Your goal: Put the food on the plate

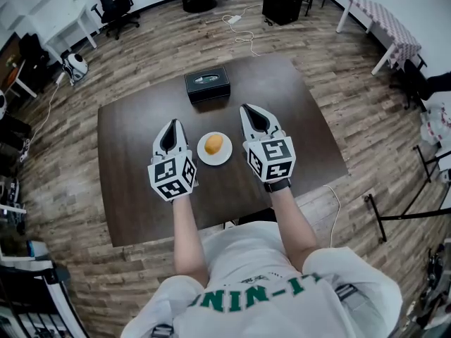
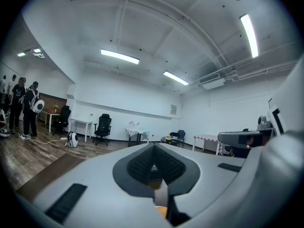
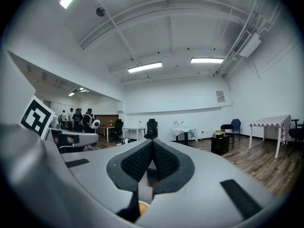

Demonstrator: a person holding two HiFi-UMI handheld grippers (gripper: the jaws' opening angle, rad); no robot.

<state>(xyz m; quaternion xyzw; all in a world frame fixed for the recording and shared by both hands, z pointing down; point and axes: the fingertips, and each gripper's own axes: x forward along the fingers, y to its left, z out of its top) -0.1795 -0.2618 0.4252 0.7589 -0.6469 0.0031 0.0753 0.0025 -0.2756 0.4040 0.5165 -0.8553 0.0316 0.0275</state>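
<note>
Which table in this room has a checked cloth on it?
The far right table. Its cloth is checked red and white; the dark table with the plate has none, and the far left table is plain white.

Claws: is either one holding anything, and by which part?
Nothing is held. The left claw and right claw are both shut and empty, one on either side of the plate, where the food sits.

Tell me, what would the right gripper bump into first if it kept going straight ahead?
Probably the black box: the right gripper, jaws shut, points toward it with nothing between, though it might just slip past the box's right edge.
</note>
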